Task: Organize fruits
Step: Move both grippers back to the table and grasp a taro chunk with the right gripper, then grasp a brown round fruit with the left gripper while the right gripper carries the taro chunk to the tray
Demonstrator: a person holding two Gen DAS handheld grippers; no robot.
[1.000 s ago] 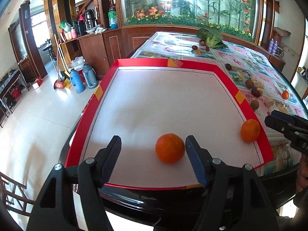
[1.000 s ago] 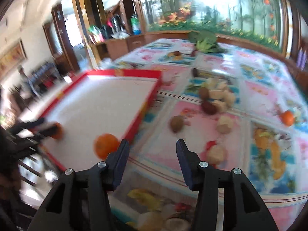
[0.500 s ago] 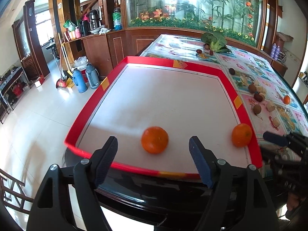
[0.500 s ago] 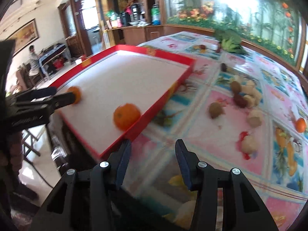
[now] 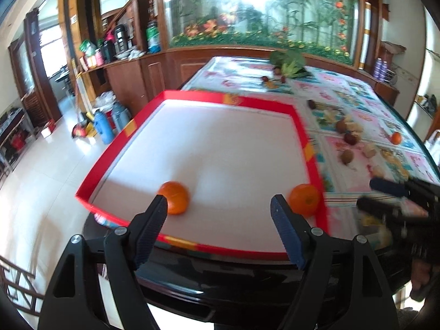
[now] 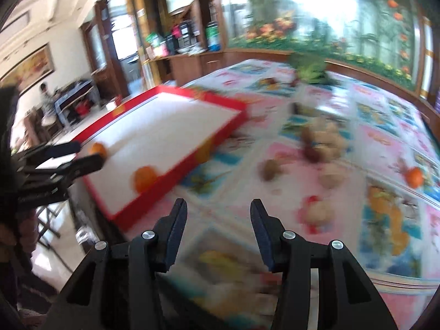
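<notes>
Red-rimmed tray (image 5: 302,137) fills the middle of the left wrist view, mostly bare white floor inside. Lower left, the left gripper (image 5: 218,229) hangs off the near rim, fingers spread wide, nothing in them. One orange (image 5: 176,196) sits just inside that rim by the left fingertip; a second orange (image 5: 305,199) is tucked against the right rim. Further right, small fruits (image 5: 348,134) lie scattered on the patterned tablecloth (image 6: 385,143). At the right edge, the right gripper (image 6: 218,229) is released too, empty, over the cloth.
</notes>
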